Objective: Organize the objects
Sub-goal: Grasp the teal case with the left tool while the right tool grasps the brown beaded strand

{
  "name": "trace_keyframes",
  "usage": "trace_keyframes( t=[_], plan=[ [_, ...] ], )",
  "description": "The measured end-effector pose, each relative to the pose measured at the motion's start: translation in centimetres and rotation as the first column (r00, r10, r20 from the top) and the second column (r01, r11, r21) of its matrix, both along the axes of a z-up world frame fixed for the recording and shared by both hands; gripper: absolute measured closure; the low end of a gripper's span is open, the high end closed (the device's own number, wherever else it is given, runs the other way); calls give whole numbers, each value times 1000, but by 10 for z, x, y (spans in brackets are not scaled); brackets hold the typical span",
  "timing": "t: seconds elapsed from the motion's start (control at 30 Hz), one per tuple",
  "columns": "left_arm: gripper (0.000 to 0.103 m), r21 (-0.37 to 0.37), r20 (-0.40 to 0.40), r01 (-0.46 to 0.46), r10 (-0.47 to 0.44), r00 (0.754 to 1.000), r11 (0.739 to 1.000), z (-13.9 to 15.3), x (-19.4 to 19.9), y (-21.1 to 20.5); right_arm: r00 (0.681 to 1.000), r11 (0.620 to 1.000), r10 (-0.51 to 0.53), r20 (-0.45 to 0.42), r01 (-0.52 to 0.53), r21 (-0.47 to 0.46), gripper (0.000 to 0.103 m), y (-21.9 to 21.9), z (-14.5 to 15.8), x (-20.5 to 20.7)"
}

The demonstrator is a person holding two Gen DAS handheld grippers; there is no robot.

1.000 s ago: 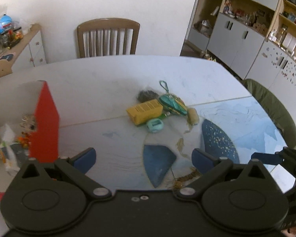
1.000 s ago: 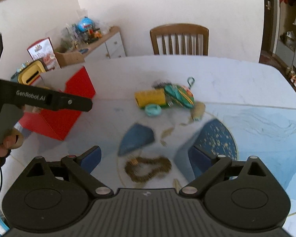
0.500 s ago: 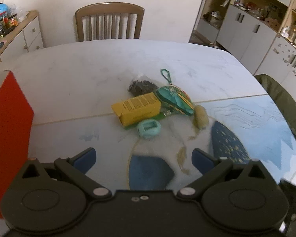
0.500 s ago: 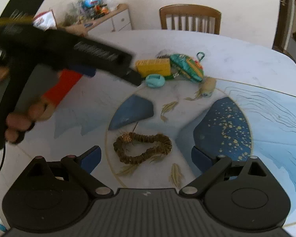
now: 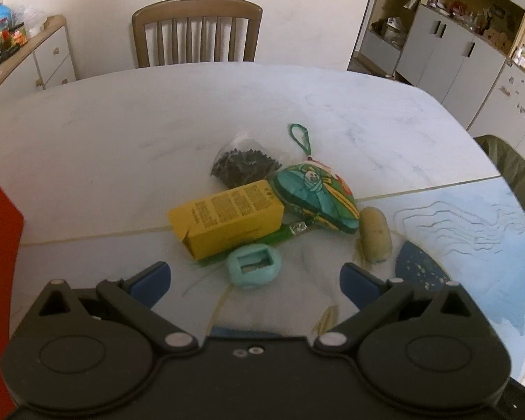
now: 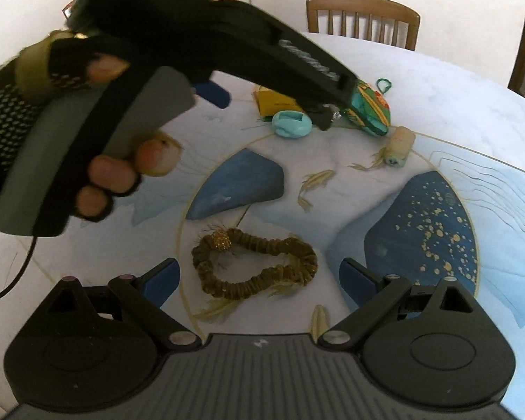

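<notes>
Both tongs are wide open and hold nothing. The right gripper (image 6: 257, 280) hangs over a soft scrunchie (image 6: 255, 262), easy to pinch anywhere. Farther on, the left gripper (image 5: 255, 276) faces a small teal case (image 5: 254, 267) touching a light yellow box (image 5: 227, 222); it looks hard and best squeezed across its sides.

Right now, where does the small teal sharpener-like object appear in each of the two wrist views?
Left wrist view: the teal object lies low in the centre, just ahead of the open left gripper, by the yellow box.
Right wrist view: it lies in the upper middle, under the tip of the other gripper.
Shared landmark: the green pouch, to its right in both.
</notes>
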State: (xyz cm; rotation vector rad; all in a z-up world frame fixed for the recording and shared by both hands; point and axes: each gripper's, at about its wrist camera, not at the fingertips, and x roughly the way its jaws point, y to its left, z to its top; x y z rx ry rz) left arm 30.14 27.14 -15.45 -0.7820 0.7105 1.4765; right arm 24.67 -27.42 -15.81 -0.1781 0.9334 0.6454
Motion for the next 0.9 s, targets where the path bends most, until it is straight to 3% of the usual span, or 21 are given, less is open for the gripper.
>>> trace_keyframes(
  t=[0.33, 0.53, 0.9],
  plan=[
    [12, -23, -28, -17, 16, 999, 1000, -14, 6, 14, 999, 999, 31, 18, -30, -34, 6, 5, -7, 6],
    [29, -37, -29, -29, 28, 999, 999, -19, 5, 18, 998, 998, 46, 30, -44, -55, 13, 6, -10, 8],
    [61, -38, -24, -28, 27, 999, 999, -18, 4, 18, 997, 997, 65, 42, -63, -47, 47, 6, -5, 8]
  ],
)
